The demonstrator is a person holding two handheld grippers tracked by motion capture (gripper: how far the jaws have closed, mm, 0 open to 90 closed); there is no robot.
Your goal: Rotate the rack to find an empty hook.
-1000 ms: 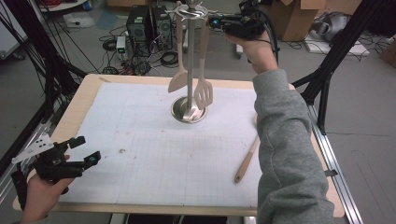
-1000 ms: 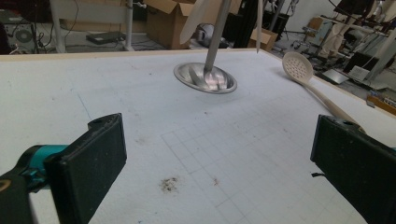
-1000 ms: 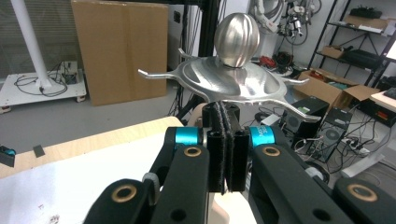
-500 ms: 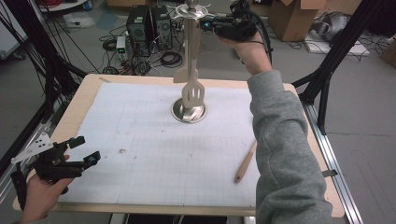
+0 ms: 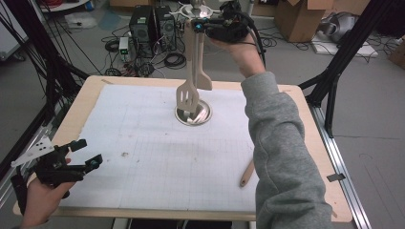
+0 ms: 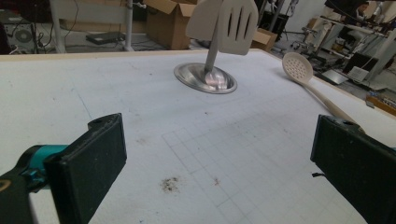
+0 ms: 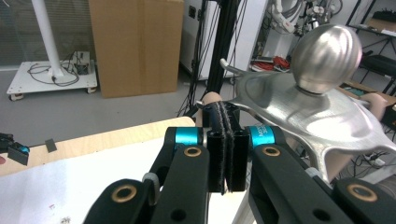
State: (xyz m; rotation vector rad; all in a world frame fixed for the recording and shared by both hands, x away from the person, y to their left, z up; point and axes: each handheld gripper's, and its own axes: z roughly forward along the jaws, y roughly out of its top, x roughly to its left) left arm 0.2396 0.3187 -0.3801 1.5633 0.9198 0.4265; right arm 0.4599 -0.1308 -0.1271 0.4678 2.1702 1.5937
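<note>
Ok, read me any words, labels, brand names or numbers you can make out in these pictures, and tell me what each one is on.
No text can be read for certain.
Right gripper: small print on its teal collar, too blurred to read.
Cardboard boxes behind the table: no legible print.
Grid mat: ruled lines, no numbers visible.
Utensil stand and slotted turner: no markings visible.

I see a polished metal stand [image 5: 193, 114], matt wooden spatulas [image 5: 187, 98], a rough white paper mat [image 5: 143, 143] and a wood-edged table [image 5: 81, 107].
</note>
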